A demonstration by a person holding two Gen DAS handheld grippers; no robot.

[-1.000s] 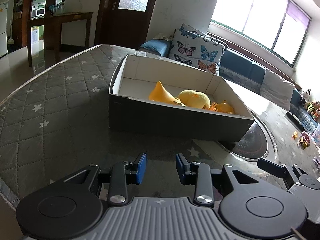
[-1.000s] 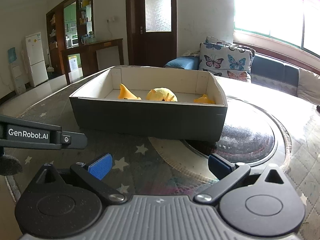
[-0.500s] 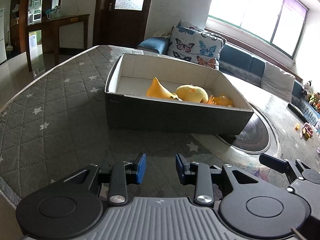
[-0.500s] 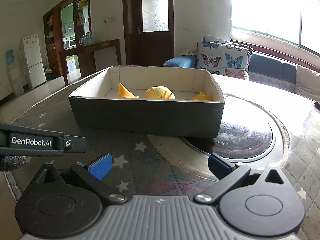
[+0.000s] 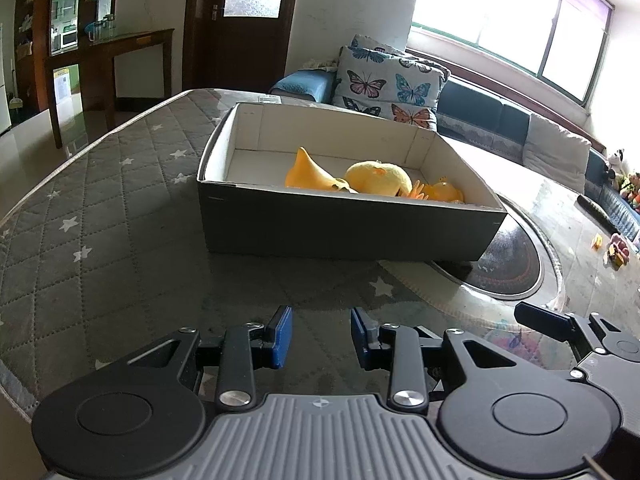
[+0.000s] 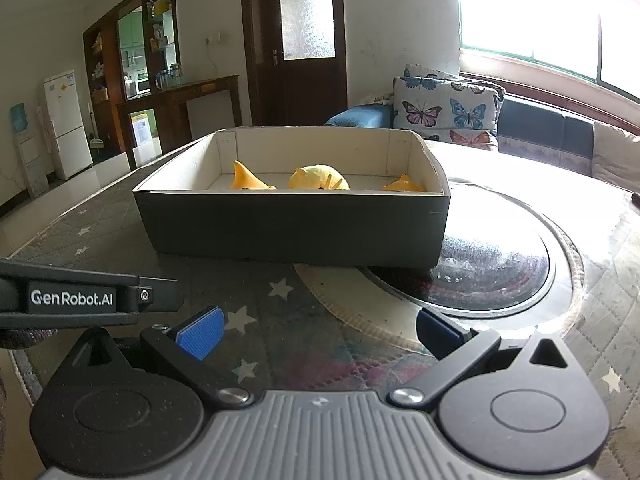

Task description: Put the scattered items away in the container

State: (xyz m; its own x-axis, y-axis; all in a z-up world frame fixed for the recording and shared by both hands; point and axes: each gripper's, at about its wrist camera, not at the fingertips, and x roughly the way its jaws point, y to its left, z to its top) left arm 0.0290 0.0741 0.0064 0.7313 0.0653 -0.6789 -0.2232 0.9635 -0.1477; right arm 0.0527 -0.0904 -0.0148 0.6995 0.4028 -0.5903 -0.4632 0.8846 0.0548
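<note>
Nearest, the left gripper (image 5: 321,336) hovers above the surface (image 5: 120,248), its blue-padded fingers (image 5: 280,336) parted by a narrow gap and holding nothing. The right gripper (image 6: 318,332) hovers beside it, fingers (image 6: 200,332) spread wide and empty. Beyond both stands the box (image 5: 340,224), dark outside and pale inside, partly over a round glass inset (image 6: 492,268). Inside lie three yellow-orange toys: a cone-shaped piece (image 5: 310,174), a rounded plush (image 5: 378,178) and a smaller figure (image 5: 442,192). They look light and soft; the plush likely compresses, so a grasp across its middle would suit. Farther off, small objects (image 5: 616,250) sit near the surface's right edge.
</note>
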